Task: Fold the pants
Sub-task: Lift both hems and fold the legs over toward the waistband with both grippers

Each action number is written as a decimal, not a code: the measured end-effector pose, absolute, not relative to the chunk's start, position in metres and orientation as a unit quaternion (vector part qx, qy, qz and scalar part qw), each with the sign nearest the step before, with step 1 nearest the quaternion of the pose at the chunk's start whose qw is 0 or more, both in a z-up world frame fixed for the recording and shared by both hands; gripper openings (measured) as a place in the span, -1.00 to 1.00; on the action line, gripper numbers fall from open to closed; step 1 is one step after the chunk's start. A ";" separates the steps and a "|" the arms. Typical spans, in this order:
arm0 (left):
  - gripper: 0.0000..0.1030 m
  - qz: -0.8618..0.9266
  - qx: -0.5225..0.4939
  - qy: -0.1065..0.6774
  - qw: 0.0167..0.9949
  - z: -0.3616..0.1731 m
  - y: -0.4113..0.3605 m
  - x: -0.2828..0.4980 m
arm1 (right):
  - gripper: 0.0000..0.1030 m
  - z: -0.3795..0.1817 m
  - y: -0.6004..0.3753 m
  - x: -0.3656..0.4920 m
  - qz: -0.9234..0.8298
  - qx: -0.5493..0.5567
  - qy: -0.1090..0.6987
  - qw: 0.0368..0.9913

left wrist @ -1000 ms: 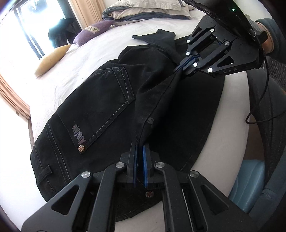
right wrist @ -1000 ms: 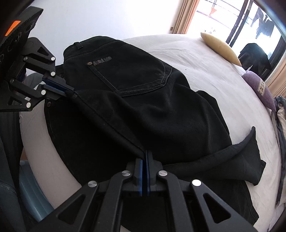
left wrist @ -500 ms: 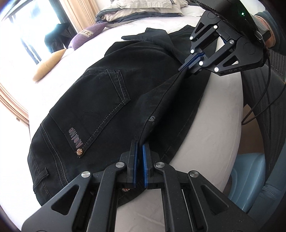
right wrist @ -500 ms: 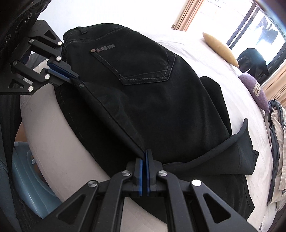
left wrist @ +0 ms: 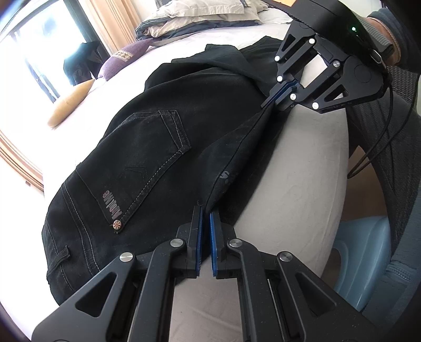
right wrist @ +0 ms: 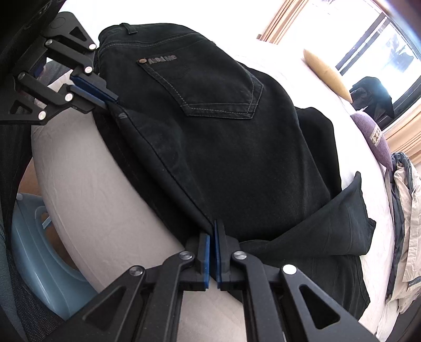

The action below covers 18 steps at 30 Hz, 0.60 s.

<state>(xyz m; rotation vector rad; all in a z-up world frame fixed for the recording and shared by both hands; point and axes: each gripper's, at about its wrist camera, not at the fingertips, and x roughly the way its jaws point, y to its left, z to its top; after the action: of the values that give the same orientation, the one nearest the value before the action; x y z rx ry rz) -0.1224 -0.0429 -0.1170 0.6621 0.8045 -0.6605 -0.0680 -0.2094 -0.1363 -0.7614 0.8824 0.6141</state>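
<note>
Left gripper (left wrist: 205,210) and right gripper (right wrist: 212,231) each clamped on the black jeans' (right wrist: 223,147) near folded edge — taut between them, parallel to the bed (right wrist: 105,210) edge.

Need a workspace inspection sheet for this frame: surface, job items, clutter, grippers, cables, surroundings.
Surface: white bed, pants hang over its near edge.
Job's things: black jeans folded, back pocket up, one fold edge stretched taut.
Clutter: bedding pile, purple cushion, yellow pillow.
Grippers: left gripper and right gripper both shut on that edge.
Cables: black cable off right gripper.
Surroundings: window, curtains, blue stool.
</note>
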 end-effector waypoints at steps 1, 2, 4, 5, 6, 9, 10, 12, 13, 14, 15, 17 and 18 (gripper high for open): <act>-0.93 -0.310 0.311 0.378 0.815 -0.118 -0.042 -0.123 | -0.93 -0.136 -0.210 -0.069 0.285 -0.353 0.411 0.791; -0.93 -0.309 0.310 0.378 0.816 -0.120 -0.042 -0.124 | -0.93 -0.136 -0.211 -0.070 0.285 -0.353 0.411 0.791; -0.93 -0.308 0.308 0.380 0.816 -0.122 -0.041 -0.124 | -0.93 -0.137 -0.211 -0.071 0.285 -0.356 0.412 0.789; -0.93 -0.308 0.307 0.380 0.816 -0.122 -0.041 -0.124 | -0.93 -0.138 -0.211 -0.072 0.285 -0.358 0.413 0.788; -0.93 -0.308 0.307 0.379 0.817 -0.122 -0.042 -0.126 | -0.93 -0.139 -0.211 -0.073 0.283 -0.362 0.413 0.787; -0.93 -0.309 0.307 0.377 0.817 -0.121 -0.039 -0.127 | -0.92 -0.142 -0.209 -0.073 0.281 -0.367 0.412 0.785; -0.93 -0.309 0.308 0.376 0.817 -0.121 -0.038 -0.127 | -0.92 -0.142 -0.209 -0.073 0.280 -0.367 0.412 0.785; -0.93 -0.309 0.307 0.374 0.818 -0.120 -0.037 -0.129 | -0.92 -0.142 -0.209 -0.074 0.280 -0.367 0.412 0.785; -0.93 -0.309 0.305 0.375 0.819 -0.119 -0.036 -0.130 | -0.92 -0.142 -0.209 -0.076 0.279 -0.368 0.411 0.786; -0.93 -0.310 0.302 0.375 0.820 -0.119 -0.035 -0.131 | -0.92 -0.142 -0.209 -0.077 0.280 -0.368 0.411 0.786; -0.93 -0.310 0.299 0.376 0.820 -0.119 -0.034 -0.131 | -0.93 -0.142 -0.210 -0.078 0.280 -0.368 0.411 0.786; -0.93 -0.307 0.301 0.378 0.820 -0.122 -0.034 -0.130 | -0.92 -0.143 -0.211 -0.076 0.280 -0.365 0.413 0.786; -0.92 -0.305 0.301 0.379 0.820 -0.123 -0.034 -0.128 | -0.92 -0.145 -0.211 -0.073 0.279 -0.363 0.414 0.787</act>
<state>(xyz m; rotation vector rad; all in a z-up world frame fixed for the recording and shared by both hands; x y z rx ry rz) -0.1280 -0.0337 -0.1235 0.6417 0.8081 -0.6497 -0.0734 -0.2111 -0.1453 -0.7834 0.8922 0.6009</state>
